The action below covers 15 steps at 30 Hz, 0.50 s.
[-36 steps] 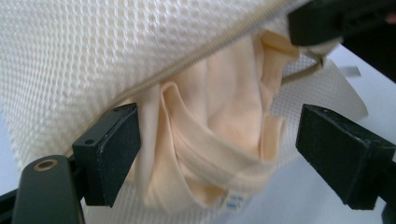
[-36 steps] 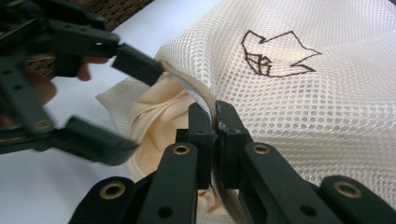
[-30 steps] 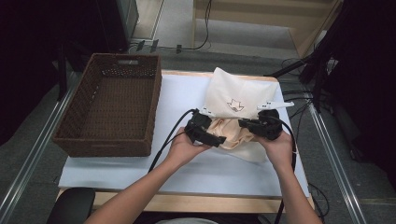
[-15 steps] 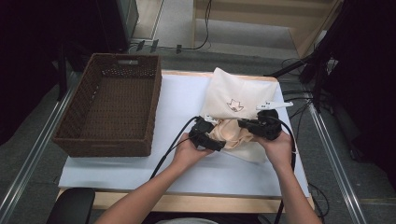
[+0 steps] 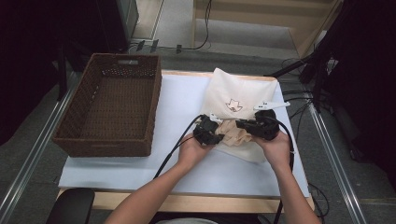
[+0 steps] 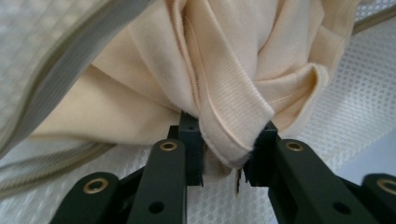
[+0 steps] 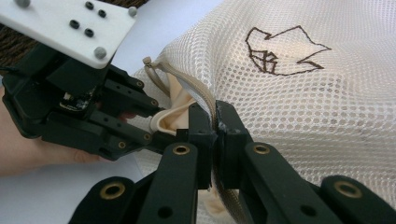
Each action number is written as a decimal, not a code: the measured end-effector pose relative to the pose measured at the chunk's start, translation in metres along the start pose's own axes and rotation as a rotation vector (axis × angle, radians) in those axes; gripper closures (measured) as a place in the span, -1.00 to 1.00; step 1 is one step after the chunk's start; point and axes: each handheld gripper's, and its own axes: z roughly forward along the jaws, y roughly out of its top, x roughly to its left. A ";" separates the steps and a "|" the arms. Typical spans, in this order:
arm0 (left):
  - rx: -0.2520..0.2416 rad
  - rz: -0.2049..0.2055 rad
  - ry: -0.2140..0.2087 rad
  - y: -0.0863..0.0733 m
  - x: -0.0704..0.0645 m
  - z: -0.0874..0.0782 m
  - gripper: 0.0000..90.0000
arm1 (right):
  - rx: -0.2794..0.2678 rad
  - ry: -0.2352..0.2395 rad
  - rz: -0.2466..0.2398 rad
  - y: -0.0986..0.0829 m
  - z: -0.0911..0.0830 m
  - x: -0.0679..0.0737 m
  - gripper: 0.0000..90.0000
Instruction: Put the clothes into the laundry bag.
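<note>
- left gripper (image 6: 224, 161) clamped on cream garment (image 6: 224, 93) at mesh bag (image 7: 303, 107) mouth
- right gripper (image 7: 215, 140) pinching bag's zipper edge (image 7: 205, 95)
- wicker basket (image 5: 140, 116) well left

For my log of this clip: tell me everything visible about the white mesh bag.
The mesh bag is white honeycomb netting with a dark line-drawn emblem and a zippered edge. It lies flat on the white table cover, right of the wicker basket. The right gripper pinches its zipper edge; the left gripper grips the cream garment at its opening.
</note>
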 end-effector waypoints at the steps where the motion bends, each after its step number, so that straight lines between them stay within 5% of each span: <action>1: -0.003 -0.013 -0.009 0.003 0.001 0.000 0.68 | -0.001 0.000 0.002 0.000 0.000 0.000 0.96; 8: -0.077 -0.058 -0.026 0.025 0.001 -0.008 0.70 | -0.012 0.014 -0.003 0.001 -0.003 0.002 0.96; 15: -0.131 -0.068 0.007 0.042 -0.002 -0.009 0.70 | -0.031 0.024 -0.009 0.004 -0.007 0.005 0.96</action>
